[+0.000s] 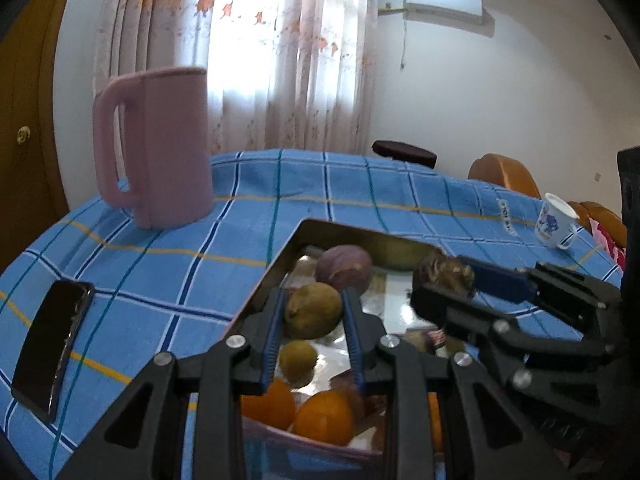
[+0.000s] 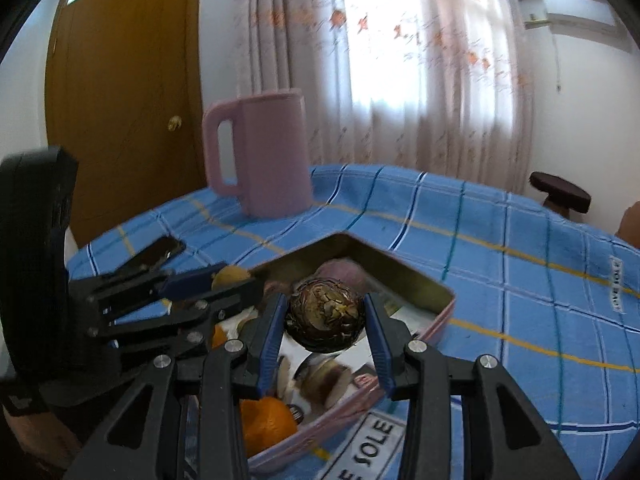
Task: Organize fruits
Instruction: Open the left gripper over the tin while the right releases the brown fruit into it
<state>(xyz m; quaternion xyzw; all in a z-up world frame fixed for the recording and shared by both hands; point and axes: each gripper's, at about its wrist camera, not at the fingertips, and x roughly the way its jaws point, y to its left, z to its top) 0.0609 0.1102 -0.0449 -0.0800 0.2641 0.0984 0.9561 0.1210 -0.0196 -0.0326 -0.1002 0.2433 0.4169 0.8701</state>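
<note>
**Both claws loaded above the tin**

The left gripper (image 1: 313, 312) is clenched on a yellow-green fruit (image 1: 313, 311); the right gripper (image 2: 325, 322) is clenched on a dark wrinkled fruit (image 2: 325, 317). Both fruits hang directly over the open metal tin (image 1: 280, 264), which already holds oranges (image 1: 324, 416) and a purple fruit (image 1: 344, 268). The drop lies straight below each claw, the right one nearer the tin's far corner.

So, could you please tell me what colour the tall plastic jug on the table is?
The tall plastic jug is pale pink, clearest in the left wrist view.
</note>
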